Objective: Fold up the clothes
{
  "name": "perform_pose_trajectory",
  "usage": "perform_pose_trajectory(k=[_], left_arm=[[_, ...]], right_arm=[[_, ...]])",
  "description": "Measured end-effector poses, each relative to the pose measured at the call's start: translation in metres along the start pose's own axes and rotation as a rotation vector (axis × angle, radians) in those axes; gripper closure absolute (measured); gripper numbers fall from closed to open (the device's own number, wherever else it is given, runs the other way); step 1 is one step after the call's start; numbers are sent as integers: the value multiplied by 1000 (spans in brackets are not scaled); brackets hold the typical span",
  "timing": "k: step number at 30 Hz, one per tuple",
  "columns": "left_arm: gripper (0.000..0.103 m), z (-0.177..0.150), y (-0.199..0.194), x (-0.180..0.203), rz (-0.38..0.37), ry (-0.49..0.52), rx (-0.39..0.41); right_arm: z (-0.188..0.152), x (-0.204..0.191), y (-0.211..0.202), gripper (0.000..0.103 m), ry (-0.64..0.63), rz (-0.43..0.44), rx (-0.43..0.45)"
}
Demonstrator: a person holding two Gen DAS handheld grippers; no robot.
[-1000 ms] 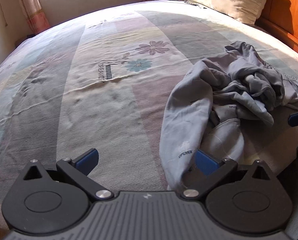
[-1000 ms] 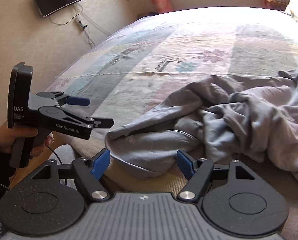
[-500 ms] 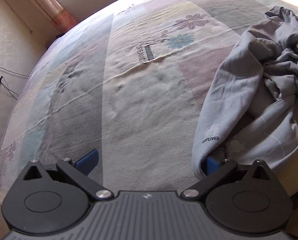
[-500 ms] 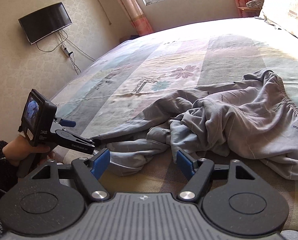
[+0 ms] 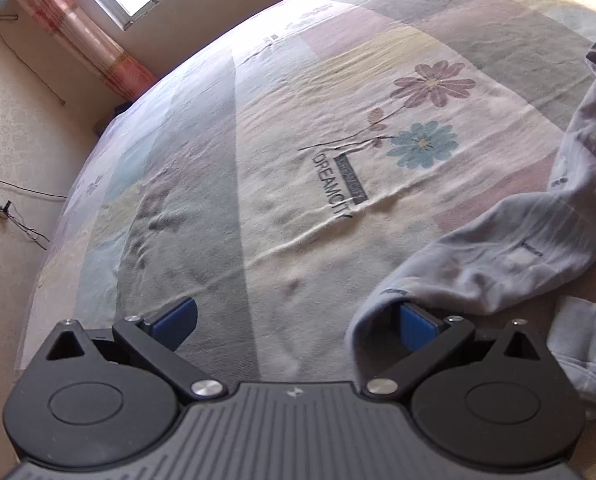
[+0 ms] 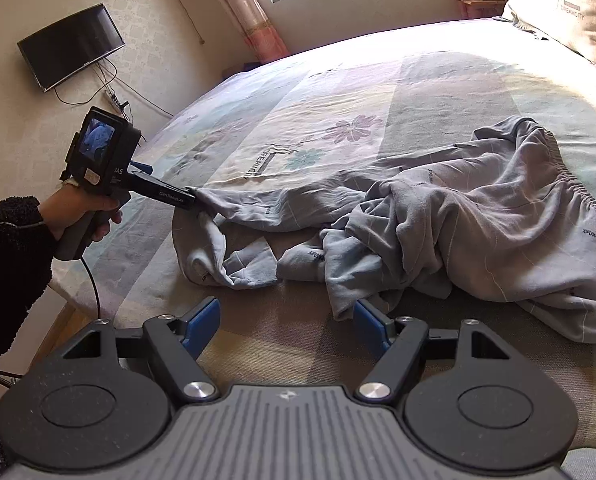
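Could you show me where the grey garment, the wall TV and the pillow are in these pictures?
grey garment [image 6: 477,216]: right wrist view, on its crumpled middle.
wall TV [image 6: 72,47]: right wrist view, centre of the dark screen.
pillow [image 6: 569,12]: right wrist view, on its printed front face.

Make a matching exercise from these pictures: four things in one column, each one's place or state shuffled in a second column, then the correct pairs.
Column A
1. left claw
2. right claw
3. pillow
4. television

Column B
a. mounted on the wall
b. open, one finger tucked inside a fold of the grey garment
c. open, holding nothing, over the near edge of the bed
d. lying at the far right corner of the bed

Pairs: 1-b, 2-c, 3-d, 4-a
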State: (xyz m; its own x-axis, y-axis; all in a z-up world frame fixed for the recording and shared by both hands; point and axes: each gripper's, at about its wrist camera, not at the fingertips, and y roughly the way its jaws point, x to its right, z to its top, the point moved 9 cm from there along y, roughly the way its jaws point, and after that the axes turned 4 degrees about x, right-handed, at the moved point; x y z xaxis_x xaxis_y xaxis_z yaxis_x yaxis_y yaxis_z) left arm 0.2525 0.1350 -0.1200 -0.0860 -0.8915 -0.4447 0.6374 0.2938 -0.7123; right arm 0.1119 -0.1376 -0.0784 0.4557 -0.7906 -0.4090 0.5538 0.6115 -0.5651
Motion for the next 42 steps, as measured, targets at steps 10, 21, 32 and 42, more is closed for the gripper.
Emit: perform_pose_trajectory(k=[10,21,32,42], left_arm=[[0,-31,1,74,-60,21,-69],[0,-63,0,-19,222,163,-185],[0,-69,22,-29,296,212,-186],[0,-38,41,-83,360,134,-135]], right_arm=[[-4,-11,10,25,-29,12,-27],[-3,0,-1,20,-7,8,13],[-3,-4,-1,20,-32,8,14],[0,-2,13,20,-46,-16,-13]])
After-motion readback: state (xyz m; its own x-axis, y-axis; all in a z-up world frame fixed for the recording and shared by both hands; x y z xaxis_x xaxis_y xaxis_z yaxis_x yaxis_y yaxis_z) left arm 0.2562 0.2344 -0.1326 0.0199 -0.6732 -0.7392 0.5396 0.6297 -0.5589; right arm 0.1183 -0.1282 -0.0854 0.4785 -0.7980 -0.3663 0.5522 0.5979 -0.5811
